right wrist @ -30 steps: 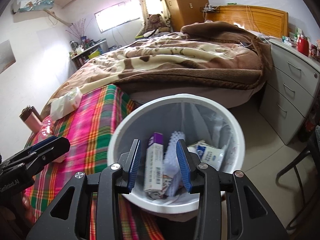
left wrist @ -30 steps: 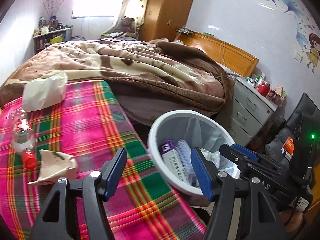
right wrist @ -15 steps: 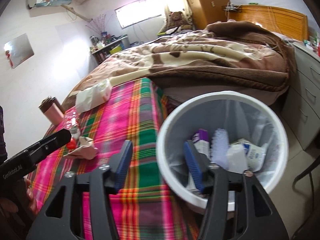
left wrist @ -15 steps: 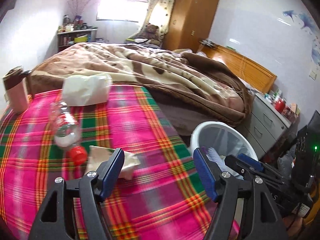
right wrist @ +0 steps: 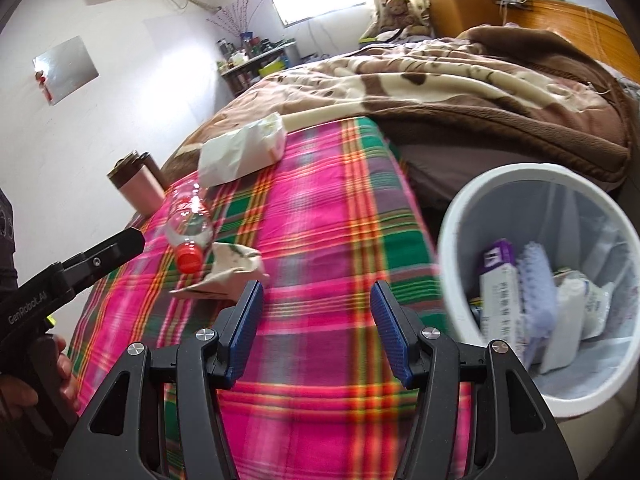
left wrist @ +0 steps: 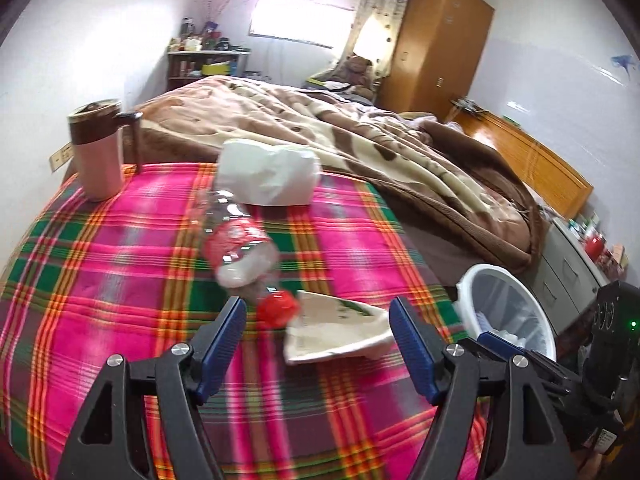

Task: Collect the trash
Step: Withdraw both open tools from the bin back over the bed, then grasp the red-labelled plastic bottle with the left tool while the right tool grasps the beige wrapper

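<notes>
Hand-held gripper (right wrist: pixel 316 320) open, bin (right wrist: pixel 456 216) w/ box (right wrist: pixel 498 280), brush (right wrist: pixel 536 280)

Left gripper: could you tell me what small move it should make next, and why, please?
Probably ease the left gripper forward and down onto the crumpled paper. Its jaws are open and empty, the paper lies loose on the plaid blanket just ahead, and the bin waits to the right.

White bin (left wrist: pixel 472 280) partly behind right tool (left wrist: pixel 504 344), its contents blurred.
</notes>
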Demonstrator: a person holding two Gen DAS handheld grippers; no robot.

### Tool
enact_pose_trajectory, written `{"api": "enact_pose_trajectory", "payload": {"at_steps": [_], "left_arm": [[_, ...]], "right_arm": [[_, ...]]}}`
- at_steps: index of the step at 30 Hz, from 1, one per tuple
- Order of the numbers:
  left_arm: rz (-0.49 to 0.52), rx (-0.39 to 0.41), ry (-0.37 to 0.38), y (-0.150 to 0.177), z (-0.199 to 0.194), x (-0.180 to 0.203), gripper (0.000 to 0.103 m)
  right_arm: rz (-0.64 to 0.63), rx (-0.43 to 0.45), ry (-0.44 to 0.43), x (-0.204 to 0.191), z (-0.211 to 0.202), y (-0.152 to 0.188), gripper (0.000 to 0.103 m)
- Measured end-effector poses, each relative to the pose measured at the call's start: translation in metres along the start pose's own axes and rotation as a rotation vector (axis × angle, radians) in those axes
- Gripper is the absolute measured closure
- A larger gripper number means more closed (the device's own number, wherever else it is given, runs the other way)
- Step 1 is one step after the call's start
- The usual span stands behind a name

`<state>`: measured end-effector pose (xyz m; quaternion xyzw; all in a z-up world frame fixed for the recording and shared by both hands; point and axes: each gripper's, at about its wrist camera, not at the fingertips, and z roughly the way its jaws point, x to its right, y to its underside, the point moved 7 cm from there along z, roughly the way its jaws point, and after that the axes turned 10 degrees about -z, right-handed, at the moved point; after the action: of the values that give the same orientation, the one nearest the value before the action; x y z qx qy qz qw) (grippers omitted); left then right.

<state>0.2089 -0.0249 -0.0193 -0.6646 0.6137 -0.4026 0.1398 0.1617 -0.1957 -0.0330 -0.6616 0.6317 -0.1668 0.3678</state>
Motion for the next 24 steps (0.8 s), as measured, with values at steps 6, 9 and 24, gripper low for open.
{"api": "enact_pose_trajectory", "payload": {"at_steps": [6,9,24], "left_arm": [[-0.018,0.003,-0.022,-0.006,-0.001,-0.023,0.027],[-0.030,-0.006,-0.026,-0.009,0.002,-0.031,0.027],[-0.062,-0.063,-0.034,-0.025,0.037,-0.043,0.025]], "right_arm": [[0.026,-0.026,-0.098,-0.022,0.013,-0.001,0.046],[0.026,-0.022,-0.101,-0.030,0.019,-0.004,0.046],[0.096,-0.144,-0.037,-0.027,0.059,-0.002,0.047]]}}
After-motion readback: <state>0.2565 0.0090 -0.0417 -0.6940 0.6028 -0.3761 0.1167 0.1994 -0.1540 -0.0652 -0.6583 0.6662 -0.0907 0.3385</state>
